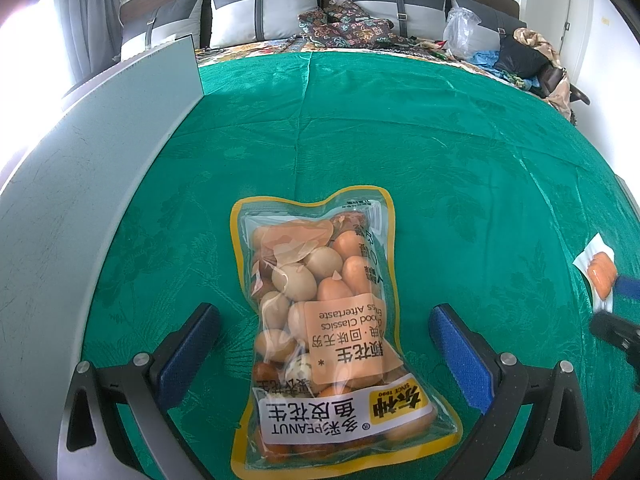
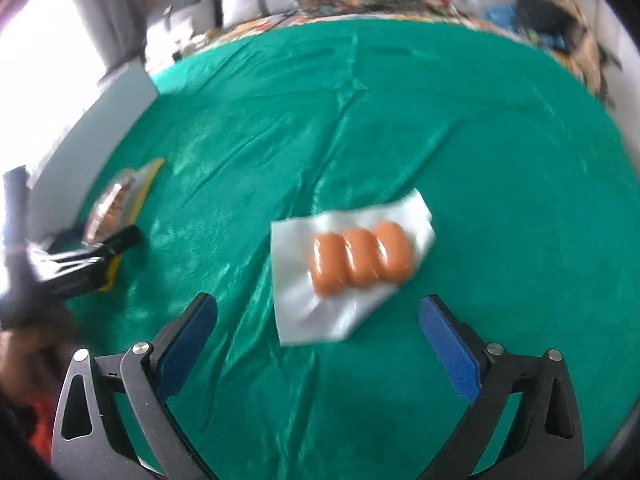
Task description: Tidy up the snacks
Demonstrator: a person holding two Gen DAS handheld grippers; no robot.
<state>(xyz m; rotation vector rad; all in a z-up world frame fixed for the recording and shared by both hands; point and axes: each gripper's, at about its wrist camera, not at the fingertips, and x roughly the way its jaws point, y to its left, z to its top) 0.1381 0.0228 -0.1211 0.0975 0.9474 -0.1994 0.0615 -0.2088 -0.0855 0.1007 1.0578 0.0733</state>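
Fingers of the left gripper [image 1: 324,344] stand wide apart on either side of the peanut bag [image 1: 332,332], which lies flat on the green cloth [image 1: 440,140]. Likewise spread, the right gripper [image 2: 318,340] faces a sausage pack [image 2: 356,260], seemingly not touching it through the blur. Farther back, a grey board [image 1: 80,184] stands along the cloth's left edge.

Glossy plastic peanut bag [image 1: 328,332], satiny cloth [image 1: 440,140]
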